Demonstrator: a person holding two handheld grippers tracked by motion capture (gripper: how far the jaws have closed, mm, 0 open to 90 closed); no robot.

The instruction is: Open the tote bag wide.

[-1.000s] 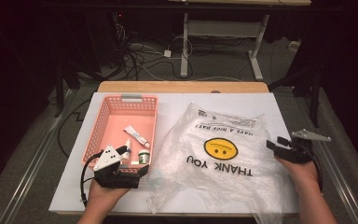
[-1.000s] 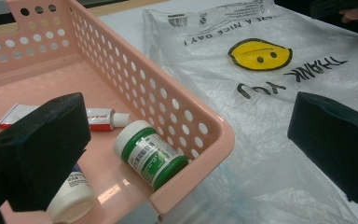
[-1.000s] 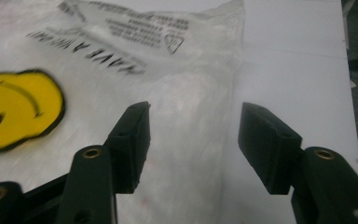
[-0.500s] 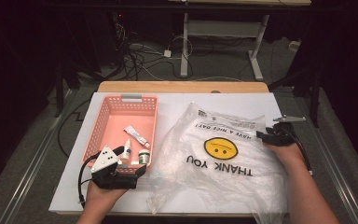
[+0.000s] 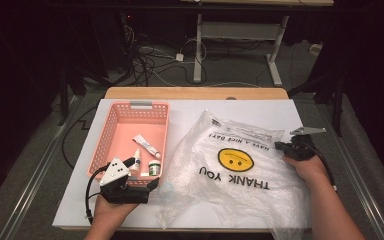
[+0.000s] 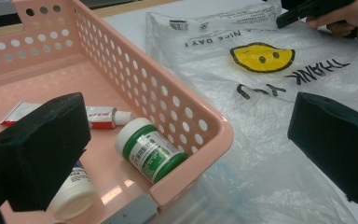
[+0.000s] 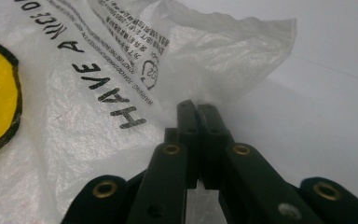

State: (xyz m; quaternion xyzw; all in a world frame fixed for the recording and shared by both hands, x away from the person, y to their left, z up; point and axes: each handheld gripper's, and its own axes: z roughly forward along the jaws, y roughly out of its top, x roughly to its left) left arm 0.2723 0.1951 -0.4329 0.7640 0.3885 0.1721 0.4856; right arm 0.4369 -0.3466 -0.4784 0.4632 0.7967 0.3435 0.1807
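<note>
Pinching the right edge of the plastic bag point(image 5: 240, 165) in my right gripper point(image 5: 281, 147), jaws closed on the film, I have the bag spread flat across the bench point(image 5: 190, 112), its length running left to right. My left gripper point(image 5: 150, 186) waits with jaws wide apart at the near corner of the pink basket point(image 5: 111, 134), nearer the bag's crumpled left end. The basket holds a green-capped jar point(image 6: 150, 150), a tube point(image 6: 100, 116) and a small white bottle point(image 5: 137, 161).
</note>
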